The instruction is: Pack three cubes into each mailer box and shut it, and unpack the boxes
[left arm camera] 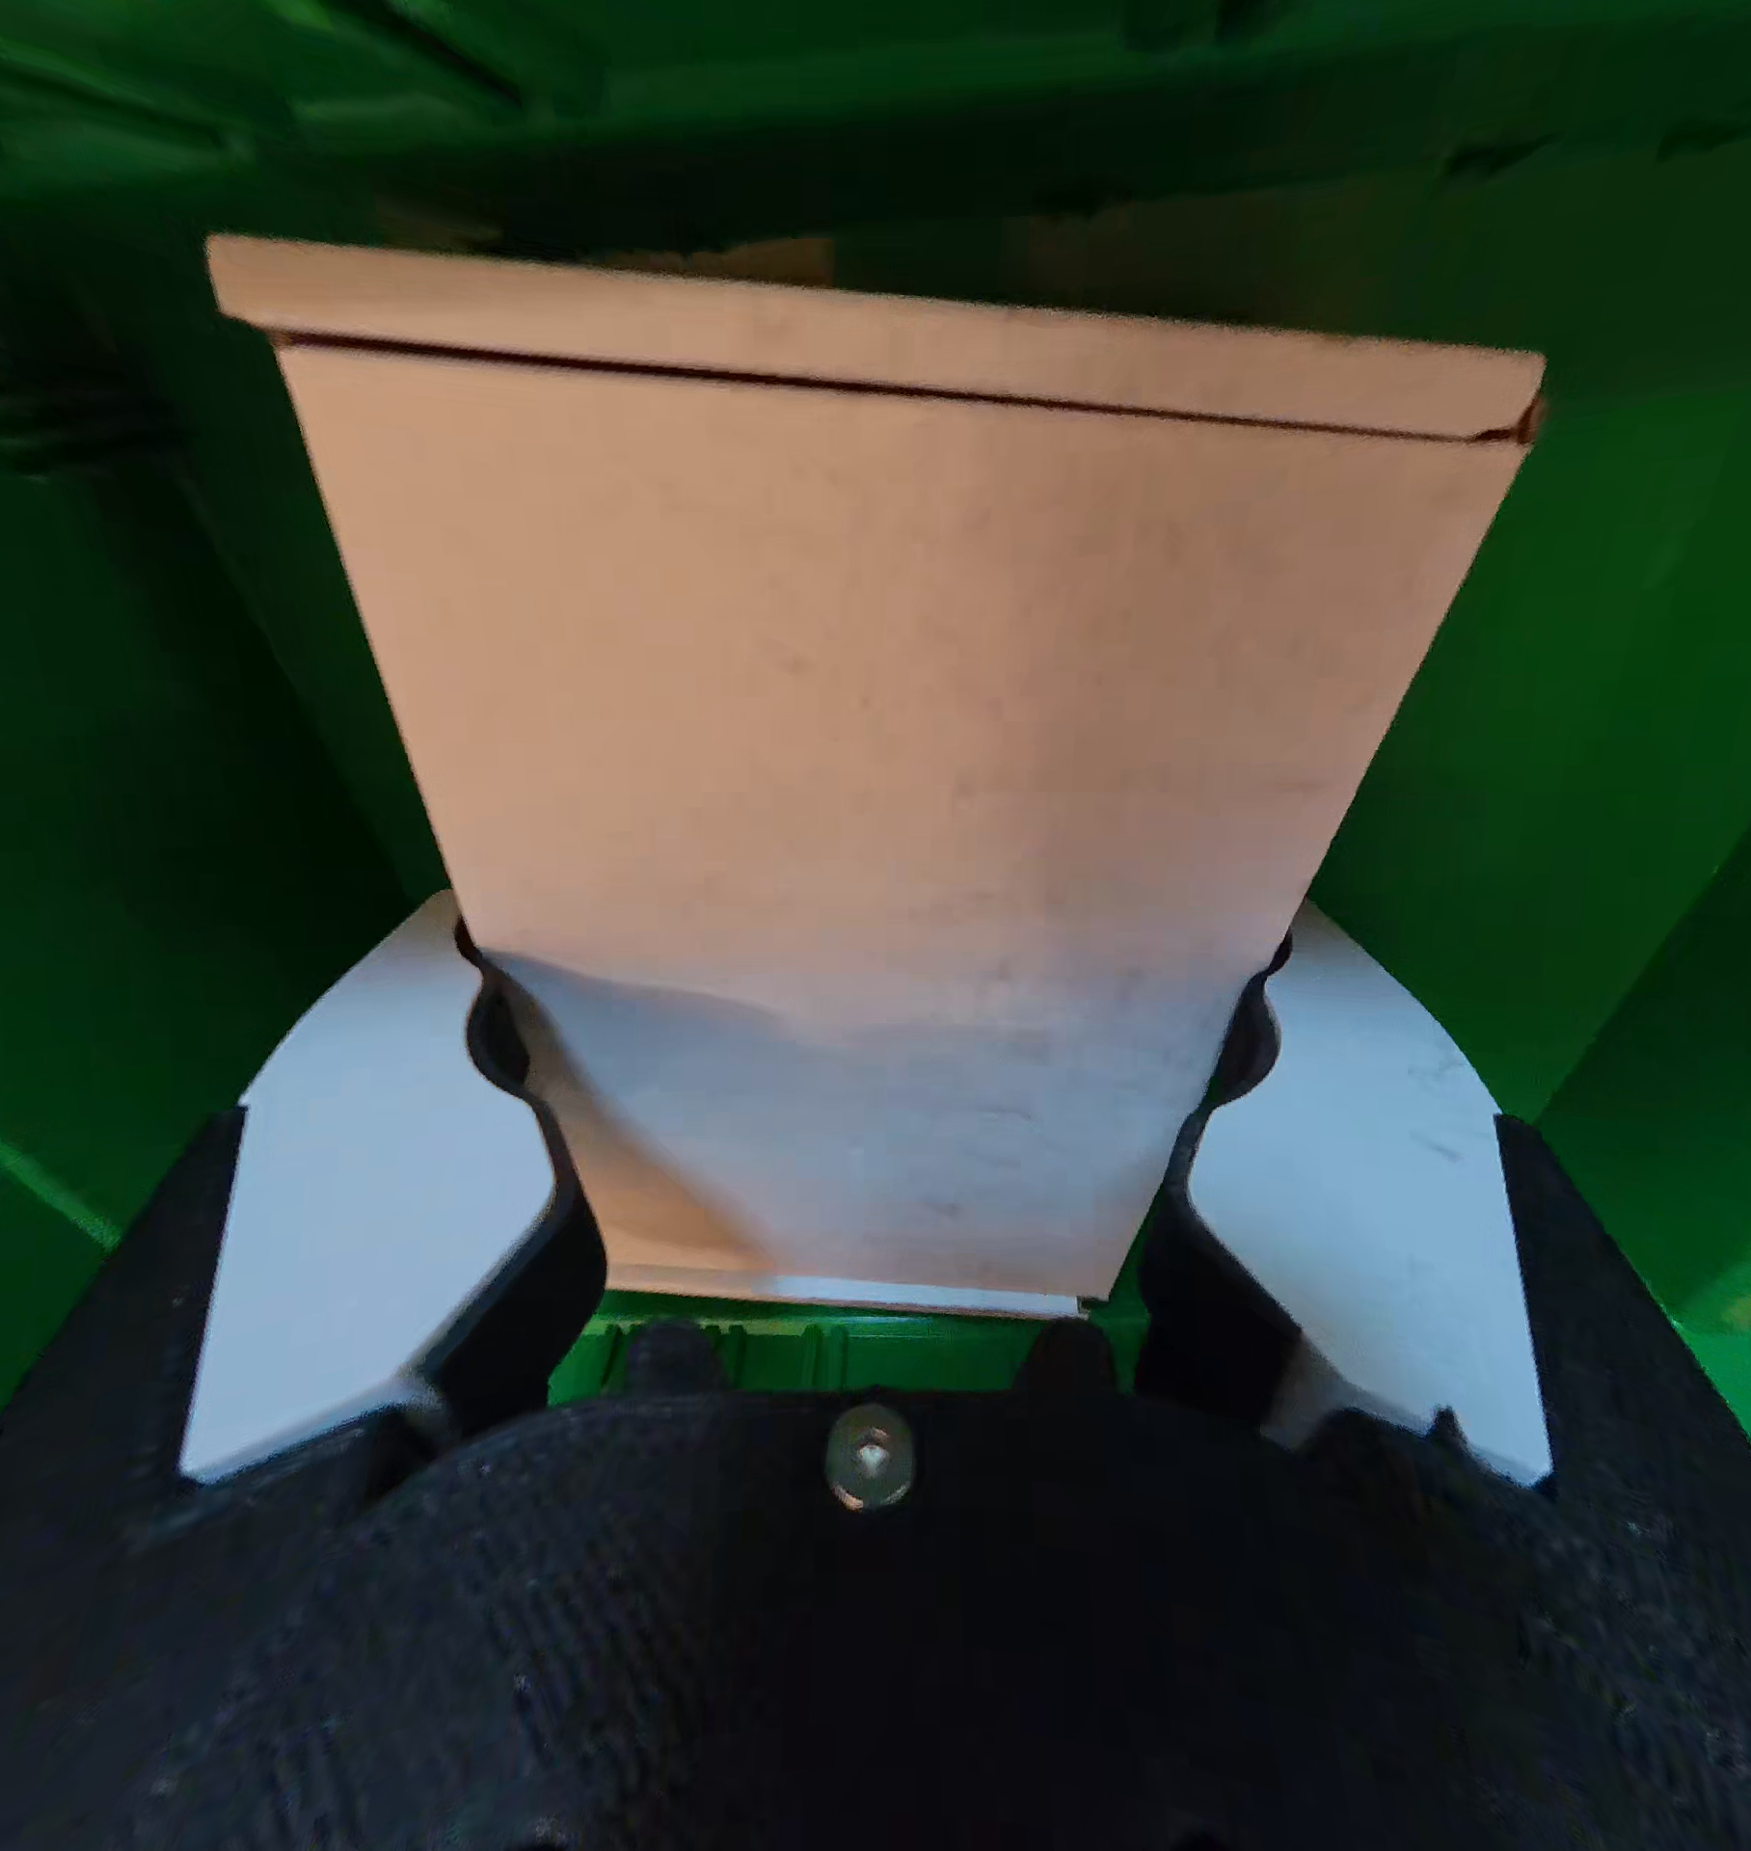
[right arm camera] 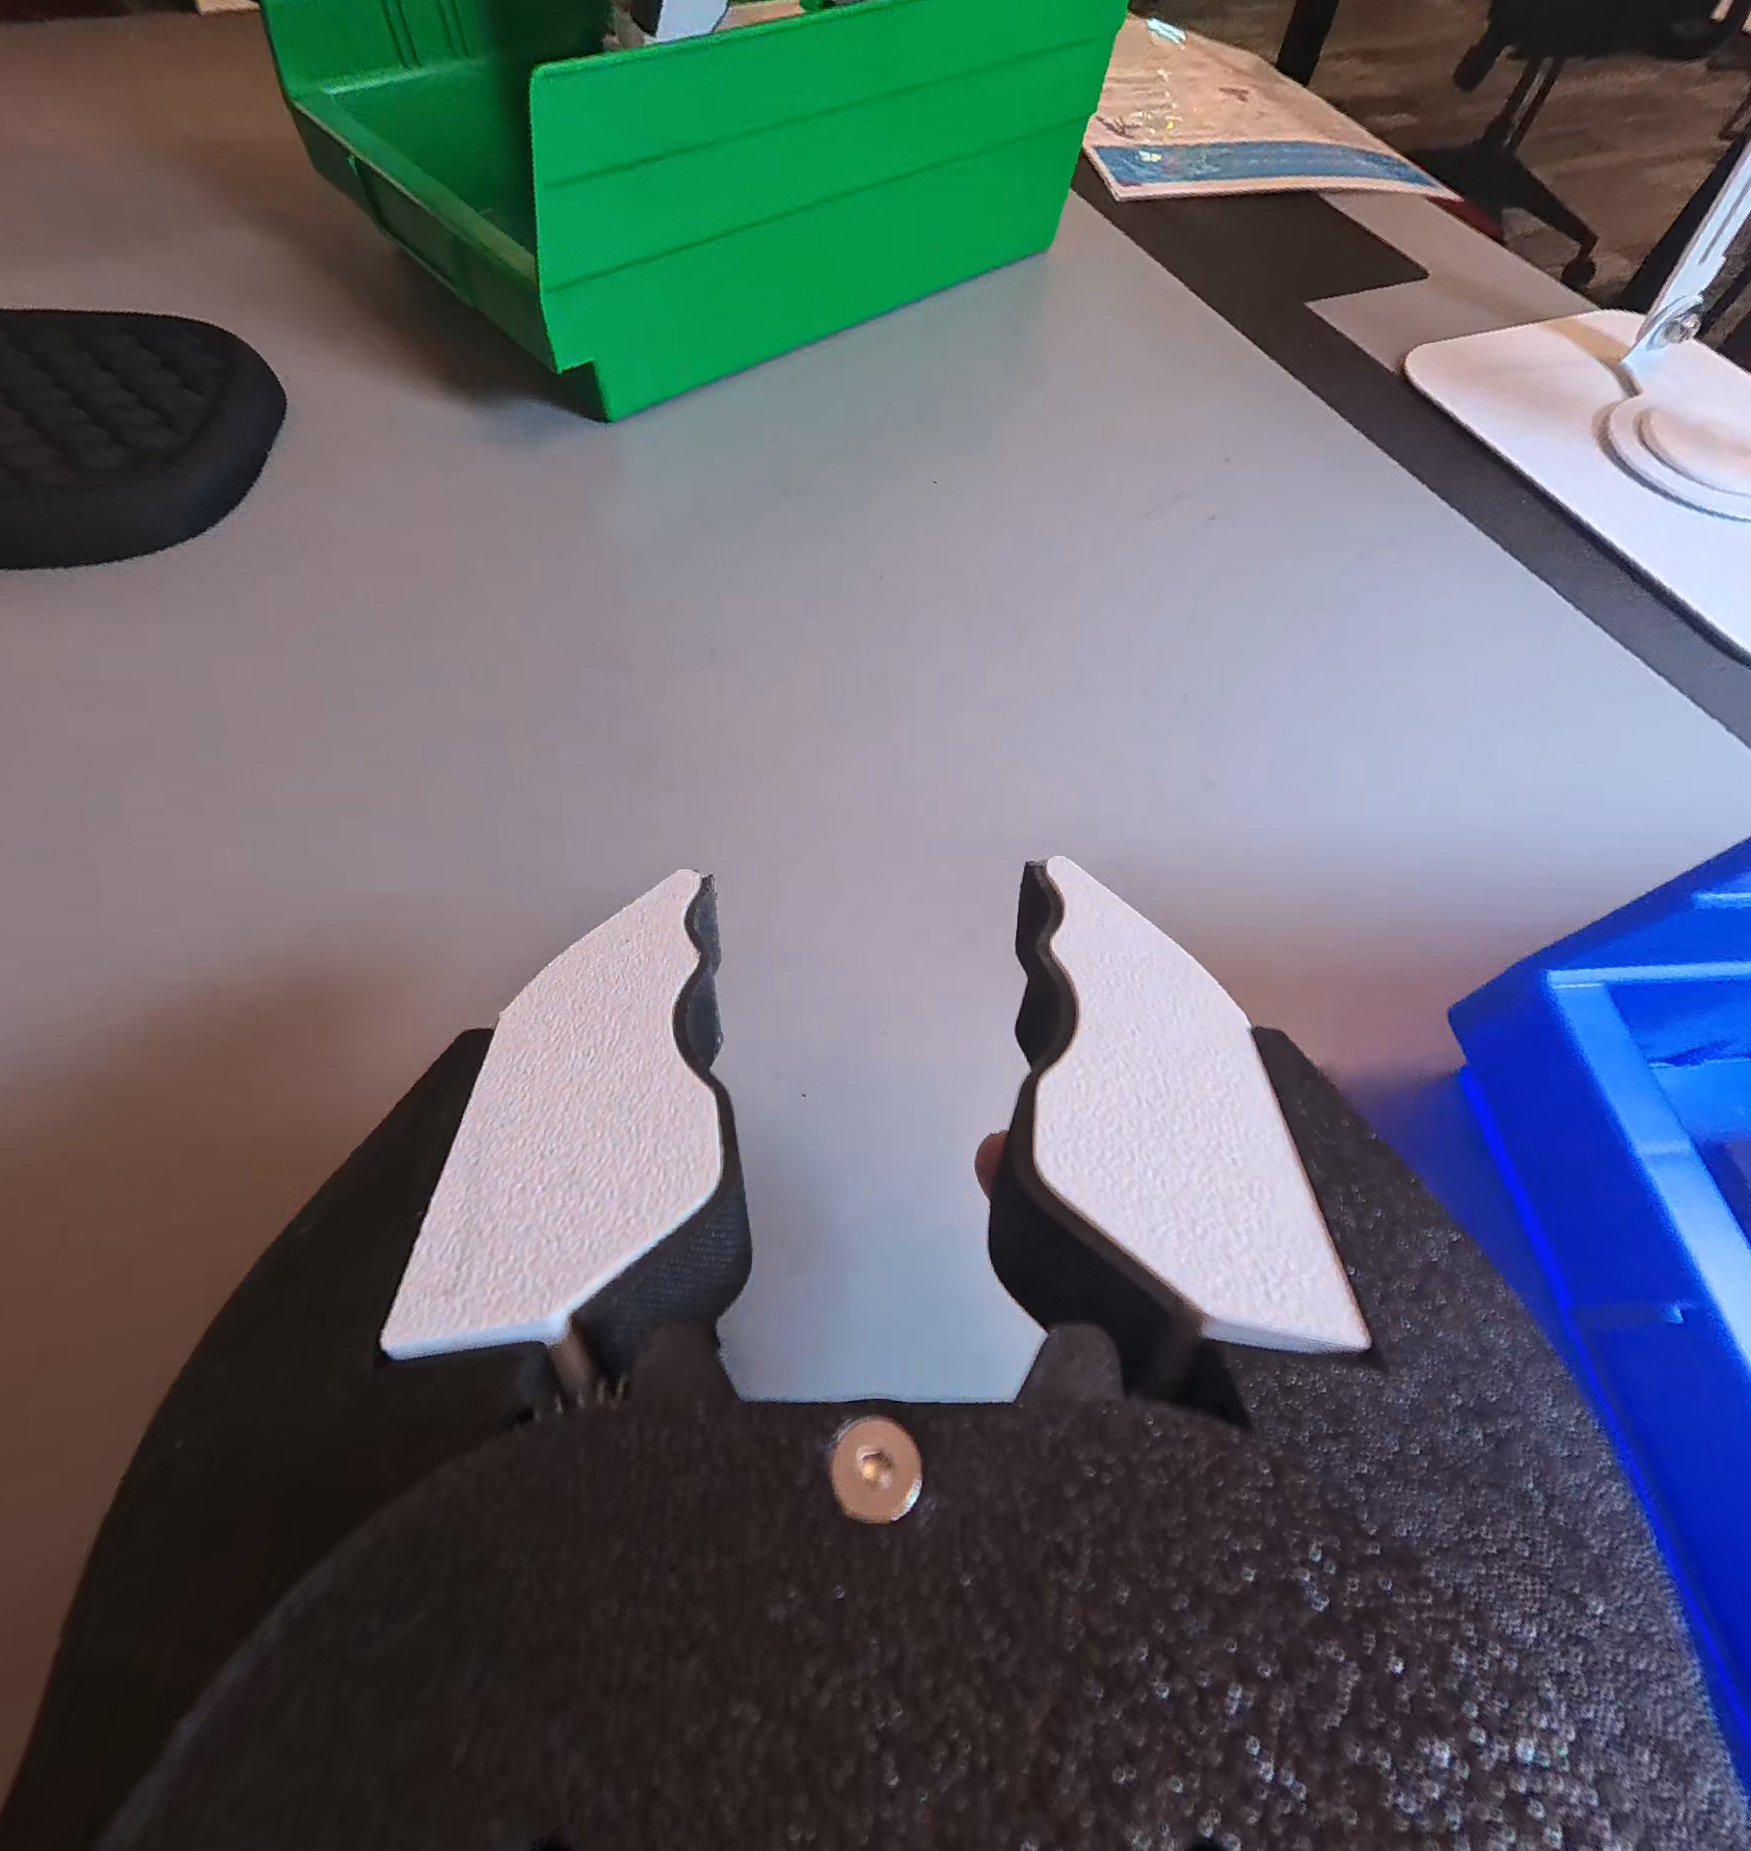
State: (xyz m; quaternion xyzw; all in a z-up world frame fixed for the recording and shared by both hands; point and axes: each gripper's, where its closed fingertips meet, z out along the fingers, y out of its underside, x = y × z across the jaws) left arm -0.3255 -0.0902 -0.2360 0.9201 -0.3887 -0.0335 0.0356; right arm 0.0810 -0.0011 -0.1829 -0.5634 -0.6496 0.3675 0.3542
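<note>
The left gripper (left arm camera: pixel 871 962) clamps a closed brown cardboard mailer box (left arm camera: pixel 871 701) inside a green plastic bin (left arm camera: pixel 150 801). The right gripper (right arm camera: pixel 871 891) hovers released, empty, over a grey tabletop (right arm camera: pixel 851 621).

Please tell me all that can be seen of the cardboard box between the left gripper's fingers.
The mailer box is plain brown cardboard, closed, its lid flap folded down along the far edge. It is held between the two fingers of the left gripper, which press on its two sides. Around it are the walls of the green bin. The picture is slightly blurred; its contents are hidden.
</note>
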